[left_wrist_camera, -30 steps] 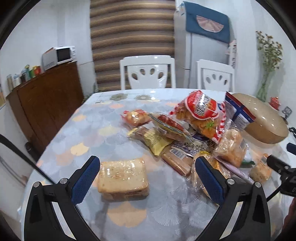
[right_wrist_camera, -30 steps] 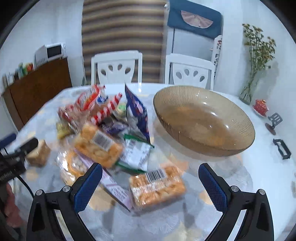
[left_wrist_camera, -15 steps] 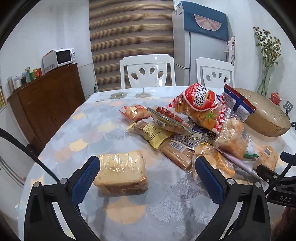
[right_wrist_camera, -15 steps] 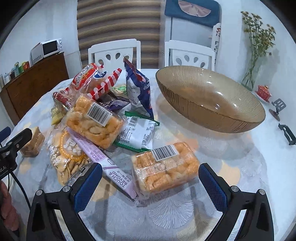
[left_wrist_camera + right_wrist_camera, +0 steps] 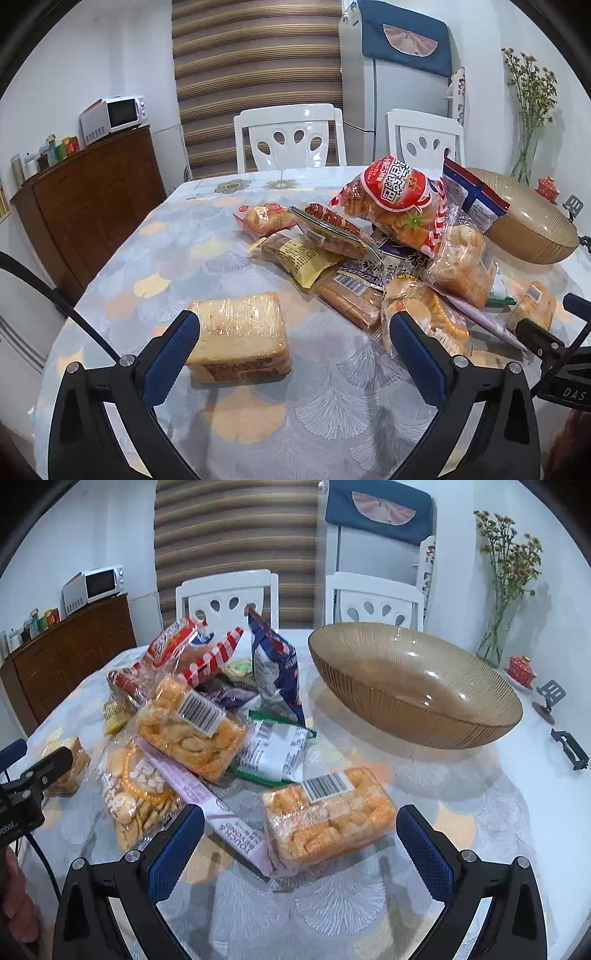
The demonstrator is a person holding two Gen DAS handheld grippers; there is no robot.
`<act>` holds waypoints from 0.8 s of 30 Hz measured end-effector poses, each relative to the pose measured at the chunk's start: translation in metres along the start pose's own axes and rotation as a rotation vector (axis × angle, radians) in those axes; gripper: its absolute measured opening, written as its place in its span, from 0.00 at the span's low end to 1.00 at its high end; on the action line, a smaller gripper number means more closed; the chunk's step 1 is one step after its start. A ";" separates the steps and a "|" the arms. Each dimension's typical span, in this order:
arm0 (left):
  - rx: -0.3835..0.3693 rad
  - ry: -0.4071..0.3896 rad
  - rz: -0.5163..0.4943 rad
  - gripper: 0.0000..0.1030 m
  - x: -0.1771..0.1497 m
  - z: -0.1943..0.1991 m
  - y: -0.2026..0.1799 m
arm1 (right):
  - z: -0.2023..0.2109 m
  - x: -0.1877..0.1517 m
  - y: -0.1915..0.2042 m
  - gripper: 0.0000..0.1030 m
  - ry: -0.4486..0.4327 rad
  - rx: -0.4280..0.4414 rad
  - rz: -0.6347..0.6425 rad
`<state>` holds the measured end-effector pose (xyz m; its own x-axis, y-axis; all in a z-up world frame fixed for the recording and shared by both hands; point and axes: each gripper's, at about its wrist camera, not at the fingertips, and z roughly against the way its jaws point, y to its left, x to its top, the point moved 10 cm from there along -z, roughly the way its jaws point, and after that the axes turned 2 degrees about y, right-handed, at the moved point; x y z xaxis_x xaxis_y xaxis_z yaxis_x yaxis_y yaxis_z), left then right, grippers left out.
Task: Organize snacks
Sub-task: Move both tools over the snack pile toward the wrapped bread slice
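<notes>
1. Presently catalogued: plastic-wrapped block of white sliced bread point(image 5: 239, 336), lying alone on the scallop-patterned tablecloth point(image 5: 177, 254), apart from the heap of snack packets point(image 5: 373, 251).
   - Handling (judged): light, soft, easily squashed; film likely slick. Best taken across the two long flat sides, with gentle pressure.
   - Position: low between the blue-padded fingers of the left gripper point(image 5: 293, 354), nearer the left pad, not touching either.
   - Left gripper: spread wide, holding nothing.

2. Clear-wrapped tray of orange puffed crackers with a barcode label point(image 5: 328, 818), flat on the cloth at the near edge of the heap, one corner resting on a pale purple flat carton point(image 5: 207, 805).
   - Handling (judged): light, crumbly contents, crinkly and slippery film; firm tray shape gives two usable long edges. Over-squeezing likely to crush pieces.
   - Position: between the fingers of the right gripper point(image 5: 300, 843), just ahead of the pads, no contact.
   - Right gripper: spread wide, holding nothing.

3. Large ribbed amber glass bowl point(image 5: 413, 701), beyond the cracker tray and to its right, standing with nothing inside; probable destination for the snacks.
</notes>
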<state>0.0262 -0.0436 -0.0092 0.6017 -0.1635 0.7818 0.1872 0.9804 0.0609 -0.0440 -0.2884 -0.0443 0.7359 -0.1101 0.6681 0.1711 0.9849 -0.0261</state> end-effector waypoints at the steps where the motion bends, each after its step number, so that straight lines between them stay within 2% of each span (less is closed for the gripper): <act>1: -0.005 0.006 0.004 0.99 -0.002 -0.001 0.000 | 0.000 -0.002 0.001 1.00 0.004 0.003 0.006; 5: 0.002 0.005 0.008 0.99 -0.004 -0.005 0.000 | 0.007 -0.004 0.005 1.00 -0.021 0.010 0.033; 7: 0.020 -0.005 0.001 0.99 -0.003 -0.001 -0.001 | 0.005 -0.007 0.007 1.00 -0.003 -0.004 0.054; 9: 0.036 -0.012 -0.023 0.99 0.000 0.006 -0.002 | 0.002 -0.010 0.012 1.00 0.050 -0.011 0.100; 11: 0.037 0.047 -0.058 0.99 0.001 0.011 -0.006 | 0.002 -0.010 0.016 1.00 0.103 -0.024 0.143; 14: 0.036 0.140 -0.096 0.99 -0.002 0.020 -0.010 | 0.016 0.006 0.019 1.00 0.136 -0.058 0.216; 17: 0.044 0.224 -0.094 0.99 0.002 0.039 -0.006 | 0.031 0.023 0.018 1.00 0.176 -0.075 0.253; 21: 0.054 0.258 -0.077 0.99 0.024 0.062 0.004 | 0.048 0.033 0.022 1.00 0.244 -0.017 0.227; 24: 0.068 0.244 -0.083 0.99 0.046 0.075 0.008 | 0.057 0.042 0.020 1.00 0.276 -0.012 0.200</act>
<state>-0.0029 -0.0353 0.0743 0.7572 -0.2574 0.6003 0.1961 0.9663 0.1669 -0.0471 -0.2662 0.0258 0.9049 0.0516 0.4224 0.0118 0.9892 -0.1461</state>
